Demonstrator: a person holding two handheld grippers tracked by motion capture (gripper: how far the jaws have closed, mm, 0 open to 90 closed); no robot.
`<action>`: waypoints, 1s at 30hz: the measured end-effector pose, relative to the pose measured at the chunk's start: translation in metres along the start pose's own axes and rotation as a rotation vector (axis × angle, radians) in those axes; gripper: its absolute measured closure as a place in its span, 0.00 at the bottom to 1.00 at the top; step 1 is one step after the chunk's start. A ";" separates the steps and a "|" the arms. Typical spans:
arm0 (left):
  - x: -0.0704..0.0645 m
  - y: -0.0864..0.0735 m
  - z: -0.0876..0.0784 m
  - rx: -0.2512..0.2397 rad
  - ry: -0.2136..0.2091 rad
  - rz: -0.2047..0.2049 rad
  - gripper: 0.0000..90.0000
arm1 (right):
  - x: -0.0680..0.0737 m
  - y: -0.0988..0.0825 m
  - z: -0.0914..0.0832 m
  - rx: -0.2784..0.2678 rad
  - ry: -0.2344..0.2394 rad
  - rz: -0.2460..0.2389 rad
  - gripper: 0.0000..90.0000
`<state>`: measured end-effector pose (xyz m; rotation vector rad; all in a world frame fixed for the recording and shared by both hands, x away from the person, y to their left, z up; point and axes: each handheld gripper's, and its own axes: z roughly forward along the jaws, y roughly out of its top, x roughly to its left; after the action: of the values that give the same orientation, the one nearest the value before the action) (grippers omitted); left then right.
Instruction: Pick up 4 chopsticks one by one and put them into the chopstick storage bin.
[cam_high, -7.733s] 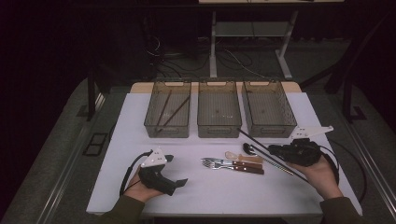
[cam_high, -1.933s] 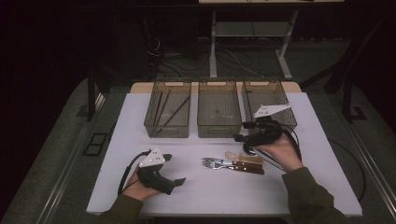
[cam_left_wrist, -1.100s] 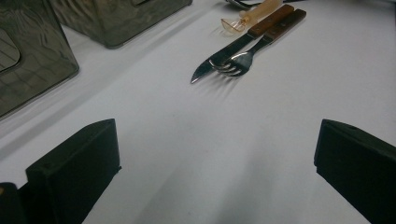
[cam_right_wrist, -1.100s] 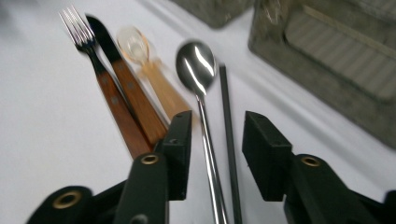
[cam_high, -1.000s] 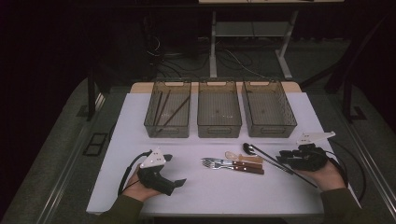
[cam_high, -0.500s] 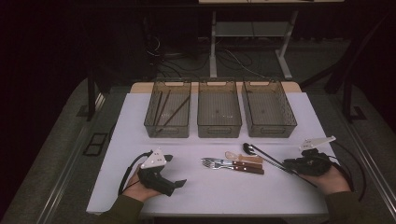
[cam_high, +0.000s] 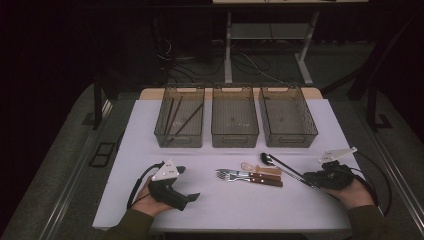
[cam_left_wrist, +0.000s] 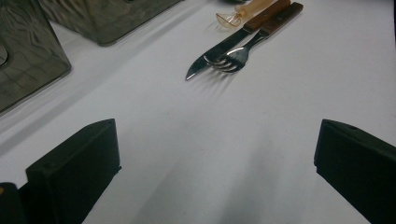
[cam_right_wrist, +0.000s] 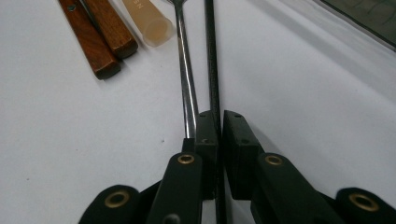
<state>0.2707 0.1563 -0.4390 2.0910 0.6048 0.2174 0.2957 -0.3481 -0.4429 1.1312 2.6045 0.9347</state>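
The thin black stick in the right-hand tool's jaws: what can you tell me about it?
The black stick is thin, straight and smooth, perhaps a chopstick. It runs low along the white table, away from the right gripper, whose jaws have just been closing and now pinch its near end. In the right gripper view a shiny metal spoon handle lies close along its left, just outside the jaws.

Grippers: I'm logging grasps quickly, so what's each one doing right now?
Left gripper: open, holding nothing, resting on the table.
Right gripper: jaws have just been closing, now shut on a thin black stick beside the ladle handle.
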 end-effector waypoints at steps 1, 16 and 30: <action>0.000 0.000 0.000 0.000 0.000 0.000 0.00 | 0.000 0.000 0.000 0.003 0.000 0.001 0.93; 0.000 0.000 0.001 0.002 -0.003 0.001 0.00 | -0.003 0.004 -0.004 0.009 0.014 0.017 0.95; 0.000 0.000 0.001 0.007 -0.007 0.004 0.00 | -0.002 0.009 -0.019 -0.056 0.006 -0.001 0.95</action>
<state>0.2708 0.1552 -0.4397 2.0993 0.5979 0.2100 0.2955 -0.3542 -0.4227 1.1154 2.5659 1.0063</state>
